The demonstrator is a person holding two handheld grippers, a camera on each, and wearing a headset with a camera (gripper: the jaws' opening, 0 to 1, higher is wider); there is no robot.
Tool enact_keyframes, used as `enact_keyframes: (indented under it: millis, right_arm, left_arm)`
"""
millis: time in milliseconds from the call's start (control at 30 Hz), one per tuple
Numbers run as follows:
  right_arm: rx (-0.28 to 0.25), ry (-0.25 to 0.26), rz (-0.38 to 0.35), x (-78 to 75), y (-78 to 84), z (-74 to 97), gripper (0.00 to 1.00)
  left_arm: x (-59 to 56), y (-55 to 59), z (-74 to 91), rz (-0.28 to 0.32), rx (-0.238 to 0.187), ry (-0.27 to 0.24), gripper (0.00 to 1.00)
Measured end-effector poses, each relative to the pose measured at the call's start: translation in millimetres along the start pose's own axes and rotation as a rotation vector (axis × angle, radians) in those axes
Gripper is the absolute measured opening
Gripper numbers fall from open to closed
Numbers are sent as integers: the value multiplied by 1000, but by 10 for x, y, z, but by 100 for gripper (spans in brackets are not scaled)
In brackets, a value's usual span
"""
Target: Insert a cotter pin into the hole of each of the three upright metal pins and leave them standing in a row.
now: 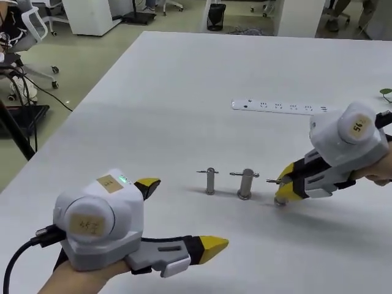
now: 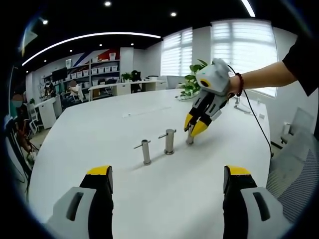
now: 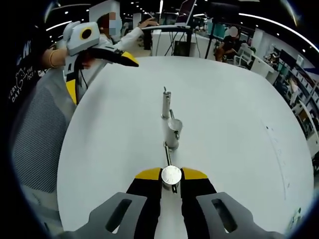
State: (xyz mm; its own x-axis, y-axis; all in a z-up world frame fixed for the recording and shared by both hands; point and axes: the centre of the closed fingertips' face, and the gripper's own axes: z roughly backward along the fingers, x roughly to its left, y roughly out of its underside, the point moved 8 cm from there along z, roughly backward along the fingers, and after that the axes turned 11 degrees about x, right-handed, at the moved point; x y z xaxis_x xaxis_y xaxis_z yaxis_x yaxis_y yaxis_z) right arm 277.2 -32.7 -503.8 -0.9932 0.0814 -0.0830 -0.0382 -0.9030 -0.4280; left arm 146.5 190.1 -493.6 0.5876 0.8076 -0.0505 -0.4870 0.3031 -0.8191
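Observation:
Three upright metal pins stand in a row on the white table [image 1: 153, 122]. The left pin [image 1: 210, 181] and the middle pin [image 1: 245, 184] each carry a cotter pin through the top. My right gripper [image 1: 284, 187] is shut on the third pin [image 1: 280, 199], whose round top [image 3: 171, 175] sits between the yellow jaws. A cotter pin [image 1: 272, 180] sticks out of that pin toward the row. My left gripper [image 1: 182, 214] hovers open near the front edge, apart from the pins, and looks at the row [image 2: 170, 141] and the right gripper [image 2: 198, 124].
A white power strip [image 1: 278, 106] lies on the table behind the pins. Green plant leaves [image 1: 386, 93] show at the right edge. Office chairs [image 1: 30, 30] and cables stand on the floor to the left of the table.

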Motion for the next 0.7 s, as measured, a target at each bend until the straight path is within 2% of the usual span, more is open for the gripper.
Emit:
enact_keyframes:
  millis: [567, 700]
  right_arm:
    - [10, -14, 3, -121, 36, -34, 9]
    - [6, -33, 0, -157, 57, -35, 9]
  left_arm:
    - [0, 15, -13, 7, 4, 5, 90]
    - [4, 20, -18, 11, 5, 6, 89]
